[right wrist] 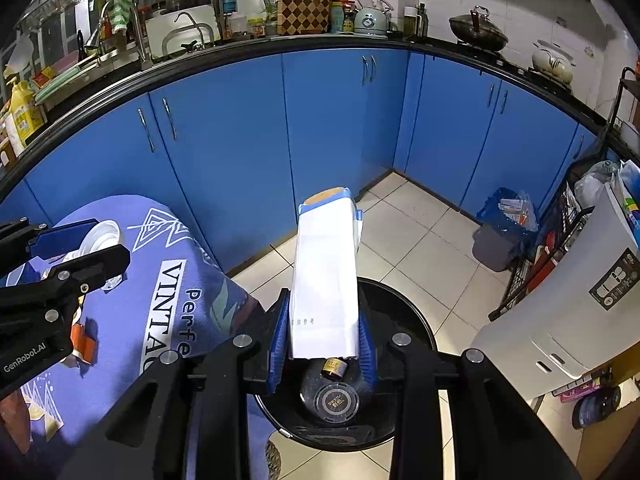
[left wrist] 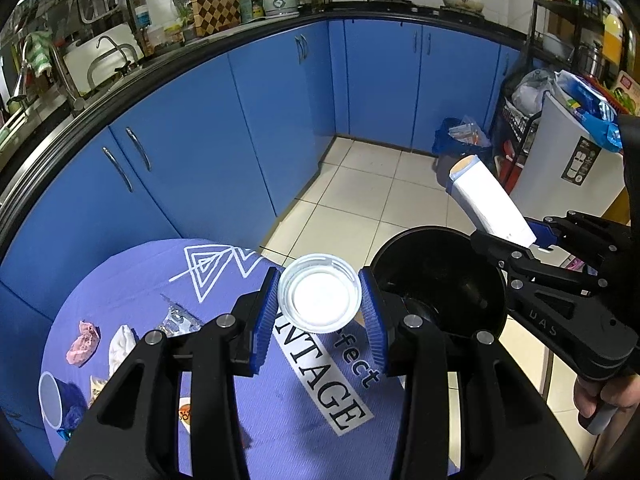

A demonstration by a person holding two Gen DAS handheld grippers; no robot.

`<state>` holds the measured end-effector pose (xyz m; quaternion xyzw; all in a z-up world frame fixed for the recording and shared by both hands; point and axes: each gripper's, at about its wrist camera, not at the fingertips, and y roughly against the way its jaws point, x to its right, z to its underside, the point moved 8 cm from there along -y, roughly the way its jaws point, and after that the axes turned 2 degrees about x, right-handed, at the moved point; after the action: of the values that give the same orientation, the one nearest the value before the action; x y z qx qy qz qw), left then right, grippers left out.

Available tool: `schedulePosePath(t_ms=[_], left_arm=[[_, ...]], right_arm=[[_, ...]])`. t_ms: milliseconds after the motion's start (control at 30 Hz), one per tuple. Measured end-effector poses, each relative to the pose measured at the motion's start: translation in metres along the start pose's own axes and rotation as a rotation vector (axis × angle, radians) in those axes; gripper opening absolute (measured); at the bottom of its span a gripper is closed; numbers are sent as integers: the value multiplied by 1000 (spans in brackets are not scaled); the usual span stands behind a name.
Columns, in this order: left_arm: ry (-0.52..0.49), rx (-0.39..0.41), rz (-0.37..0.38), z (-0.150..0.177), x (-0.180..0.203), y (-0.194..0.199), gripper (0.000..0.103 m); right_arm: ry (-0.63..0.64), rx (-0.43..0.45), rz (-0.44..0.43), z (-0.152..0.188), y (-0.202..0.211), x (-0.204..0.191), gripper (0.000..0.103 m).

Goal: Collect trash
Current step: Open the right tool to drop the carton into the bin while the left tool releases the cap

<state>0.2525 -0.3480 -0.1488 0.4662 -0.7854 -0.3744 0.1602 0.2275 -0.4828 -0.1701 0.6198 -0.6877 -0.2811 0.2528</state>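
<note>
My left gripper (left wrist: pixel 320 308) is shut on a white plastic lid (left wrist: pixel 320 294) and holds it above the edge of the purple tablecloth (left wrist: pixel 280 412), beside the black round bin (left wrist: pixel 440 280). The lid also shows in the right wrist view (right wrist: pixel 100 236). My right gripper (right wrist: pixel 324 344) is shut on a white carton with a blue top (right wrist: pixel 326 276), held tilted over the black bin (right wrist: pixel 340 404). A dark round lid (right wrist: pixel 336 400) and a small can (right wrist: pixel 334 368) lie in the bin. The carton also shows in the left wrist view (left wrist: pixel 488 200).
On the table lie a pink wad (left wrist: pixel 83 342), a white tissue (left wrist: pixel 122 344), clear plastic wrap (left wrist: pixel 178 320), a blue paper cup (left wrist: pixel 54 400) and an orange scrap (right wrist: pixel 82 344). Blue cabinets (left wrist: pixel 280 100) surround the tiled floor. A second bin with a blue bag (right wrist: pixel 502 232) and a white appliance (right wrist: pixel 560 320) stand on the right.
</note>
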Motion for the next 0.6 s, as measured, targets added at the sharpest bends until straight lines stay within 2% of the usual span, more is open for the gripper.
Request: schedulePosePath(t_ms=[300, 400, 433, 467, 500, 533, 600], left_arm=[[1, 5, -3, -3, 2, -2, 41], [-3, 9, -6, -4, 3, -2, 41], [-3, 11, -6, -5, 3, -2, 41], [-3, 12, -6, -5, 3, -2, 41], [-3, 12, -5, -5, 3, -2, 41], [-3, 11, -3, -5, 4, -2, 41], [-4, 9, -1, -5, 5, -3, 41]], right_arm=[[-8, 23, 23, -7, -3, 7, 31], [-9, 31, 31, -8, -3, 8, 37], [-6, 39, 40, -8, -1, 9, 45], [-2, 48, 49, -9, 0, 9, 63], [2, 61, 61, -10, 3, 10, 71], [8, 84, 91, -11, 7, 11, 85], [16, 115, 120, -12, 12, 13, 89]])
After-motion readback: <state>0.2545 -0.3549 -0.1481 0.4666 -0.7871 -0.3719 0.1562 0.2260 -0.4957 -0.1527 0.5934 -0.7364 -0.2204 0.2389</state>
